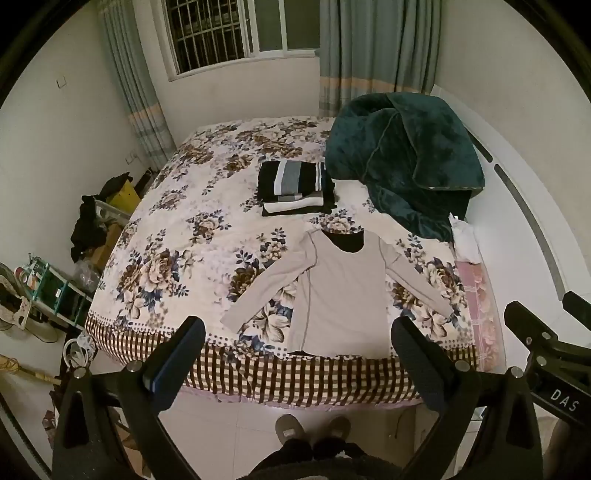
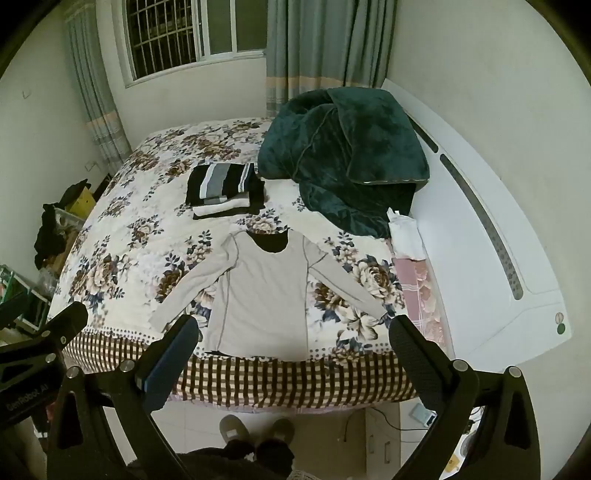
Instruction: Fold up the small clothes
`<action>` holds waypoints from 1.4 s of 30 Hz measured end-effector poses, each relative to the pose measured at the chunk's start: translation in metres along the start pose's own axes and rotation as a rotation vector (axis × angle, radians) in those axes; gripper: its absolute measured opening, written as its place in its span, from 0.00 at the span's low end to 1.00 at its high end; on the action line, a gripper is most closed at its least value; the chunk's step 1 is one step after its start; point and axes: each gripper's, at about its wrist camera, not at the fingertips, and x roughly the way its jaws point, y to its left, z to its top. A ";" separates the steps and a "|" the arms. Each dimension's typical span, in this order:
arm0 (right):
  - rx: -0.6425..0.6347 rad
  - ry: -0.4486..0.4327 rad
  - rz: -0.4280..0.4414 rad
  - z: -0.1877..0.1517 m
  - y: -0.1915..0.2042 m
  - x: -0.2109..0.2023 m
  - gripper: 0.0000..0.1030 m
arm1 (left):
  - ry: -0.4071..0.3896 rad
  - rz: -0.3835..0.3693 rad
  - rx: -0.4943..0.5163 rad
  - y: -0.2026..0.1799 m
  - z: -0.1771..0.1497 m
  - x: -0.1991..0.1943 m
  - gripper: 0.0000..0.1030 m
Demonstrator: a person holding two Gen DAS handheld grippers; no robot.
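1. Slippers (image 1: 312, 430) are showing on the floor tiles just short of the shirt's hem, with the person's dark trouser legs rising over them.
2. The left gripper (image 1: 297, 354) is hanging above the floor on the near side of the shirt, its fingers (image 1: 175, 363) standing wide and holding nothing.
3. The right gripper (image 2: 293, 354) is hovering beside it, also short of the shirt, fingers (image 2: 419, 360) spread wide and gripping nothing; each gripper's body is showing at the edge of the other's view.
4. The shirt (image 1: 341, 291), a beige long-sleeved top, is lying flat and face up on the floral bedspread (image 1: 177, 236), its hem reaching the checked border at the near edge, both sleeves angling outward and down from the shoulders, the dark-lined neck pointing away.
5. A stack (image 1: 295, 186) of folded clothes, striped black, white and grey on top, is sitting just beyond the shirt's neck, apart from it.
6. A green blanket (image 1: 402, 158) is lying heaped beyond the shirt's right sleeve, against the white headboard (image 2: 480, 236).
7. A barred window (image 2: 177, 35) and curtains (image 2: 325, 48) are filling the wall far beyond the shirt.
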 end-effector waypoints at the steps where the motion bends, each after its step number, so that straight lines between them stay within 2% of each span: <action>1: -0.002 0.000 0.000 0.000 0.001 0.000 1.00 | -0.001 -0.006 -0.004 0.000 0.000 0.000 1.00; 42: -0.005 -0.015 -0.006 0.005 0.002 -0.004 1.00 | -0.016 -0.005 -0.005 0.001 -0.001 -0.001 1.00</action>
